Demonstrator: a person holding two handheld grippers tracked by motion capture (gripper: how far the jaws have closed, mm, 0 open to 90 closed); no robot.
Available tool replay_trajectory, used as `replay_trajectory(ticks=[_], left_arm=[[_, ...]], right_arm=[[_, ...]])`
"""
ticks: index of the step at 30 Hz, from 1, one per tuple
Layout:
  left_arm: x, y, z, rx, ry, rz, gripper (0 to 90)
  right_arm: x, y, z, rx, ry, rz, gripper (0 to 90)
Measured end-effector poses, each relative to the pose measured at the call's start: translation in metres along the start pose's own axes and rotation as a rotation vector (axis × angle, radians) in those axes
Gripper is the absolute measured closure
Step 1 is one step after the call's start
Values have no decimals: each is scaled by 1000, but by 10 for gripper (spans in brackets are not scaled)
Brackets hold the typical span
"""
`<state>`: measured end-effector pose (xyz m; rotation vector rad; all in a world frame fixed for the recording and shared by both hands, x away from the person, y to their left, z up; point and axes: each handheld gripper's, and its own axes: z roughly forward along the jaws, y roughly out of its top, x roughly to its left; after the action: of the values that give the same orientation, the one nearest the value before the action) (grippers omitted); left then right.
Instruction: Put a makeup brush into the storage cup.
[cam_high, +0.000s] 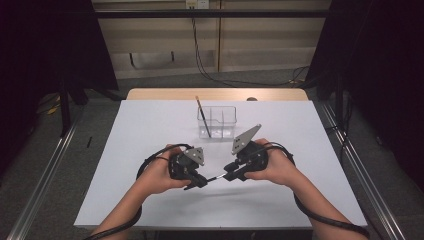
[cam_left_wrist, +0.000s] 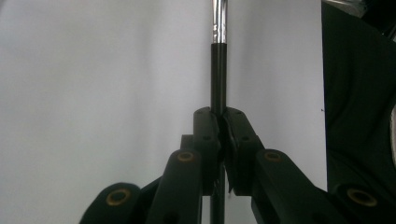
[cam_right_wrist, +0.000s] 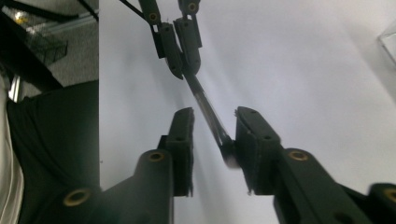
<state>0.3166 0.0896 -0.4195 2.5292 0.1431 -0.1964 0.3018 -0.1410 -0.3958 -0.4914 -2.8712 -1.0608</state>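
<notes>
A thin paintbrush (cam_high: 215, 177) with a black handle and silver ferrule hangs just above the white table between my two grippers. My left gripper (cam_high: 200, 182) is shut on the black handle (cam_left_wrist: 218, 70), and the ferrule (cam_left_wrist: 219, 21) points away from it. In the right gripper view the brush (cam_right_wrist: 204, 105) runs from the left gripper (cam_right_wrist: 184, 65) down between my right gripper's (cam_right_wrist: 215, 114) jaws. Those jaws stand apart, and the brush end lies against one pad only. In the high view the right gripper (cam_high: 227, 176) faces the left one.
A clear plastic divided container (cam_high: 217, 121) stands at the middle back of the white table (cam_high: 150, 130), with another brush (cam_high: 202, 115) leaning in it. Its corner (cam_right_wrist: 390, 39) shows in the right gripper view. Cables trail from both hands toward the front edge.
</notes>
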Motion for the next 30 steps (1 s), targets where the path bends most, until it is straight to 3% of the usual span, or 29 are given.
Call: replay_trajectory(ticks=[11, 18, 30], left_arm=[[1, -2, -7, -35, 18, -19, 844], [2, -3, -8, -51, 22, -27, 844], [4, -6, -11, -90, 32, -42, 843]], right_arm=[[-6, -24, -11, -141, -52, 39, 372], [-9, -39, -13, -179, -68, 70, 241], [-12, -64, -18, -252, -102, 110, 157]])
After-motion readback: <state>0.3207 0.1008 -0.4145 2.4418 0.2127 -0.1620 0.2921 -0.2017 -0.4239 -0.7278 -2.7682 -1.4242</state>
